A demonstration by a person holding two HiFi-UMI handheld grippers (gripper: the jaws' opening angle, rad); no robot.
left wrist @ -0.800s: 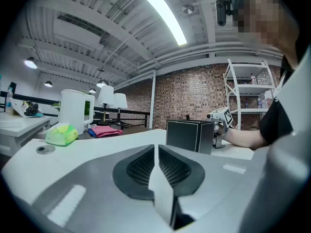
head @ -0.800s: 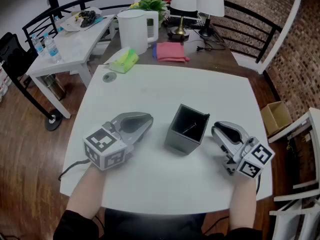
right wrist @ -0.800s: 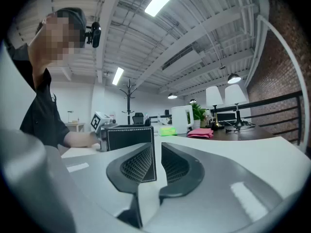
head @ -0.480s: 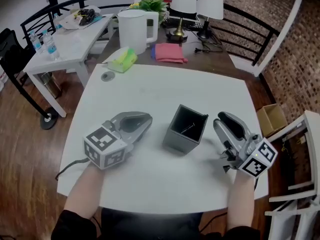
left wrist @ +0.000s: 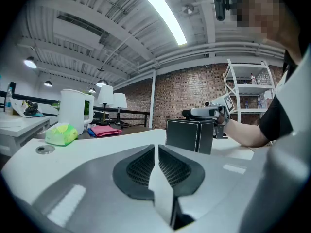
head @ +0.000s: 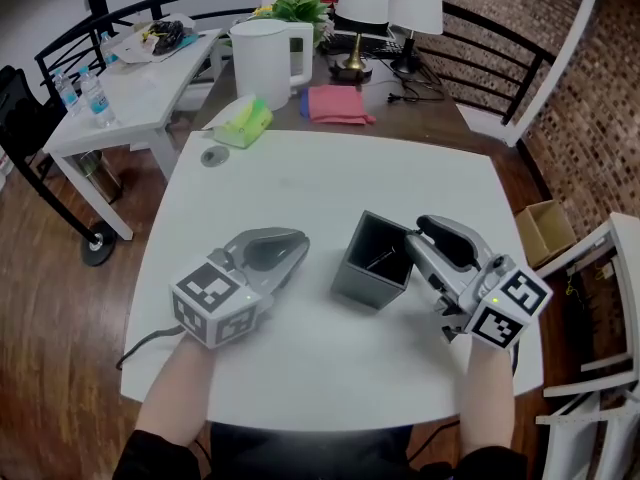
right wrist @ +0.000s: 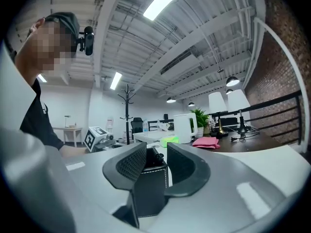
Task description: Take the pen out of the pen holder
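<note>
The dark square pen holder [head: 372, 263] stands on the white table [head: 330, 178], right of centre, with a dark pen [head: 384, 259] lying aslant inside it. My right gripper [head: 420, 236] is at the holder's right rim, level and open. In the right gripper view the right gripper [right wrist: 154, 150] straddles the holder's corner [right wrist: 150, 191], and the pen's top [right wrist: 157, 157] shows between the pads without touching them. My left gripper [head: 296, 240] rests on the table left of the holder. Its jaws are shut and empty, as the left gripper [left wrist: 156, 148] shows, with the holder [left wrist: 189, 135] beyond.
At the table's far edge lie a green packet [head: 245, 120] and a small round disc [head: 211, 156]. Behind them are a white kettle [head: 265, 58], a pink cloth [head: 337, 104] and two lamps [head: 365, 8]. A white side table [head: 130, 98] stands at left, a cardboard box [head: 548, 230] at right.
My right gripper has moved left and forward from the table's right side up to the holder's rim. The left gripper and the holder have stayed put.
</note>
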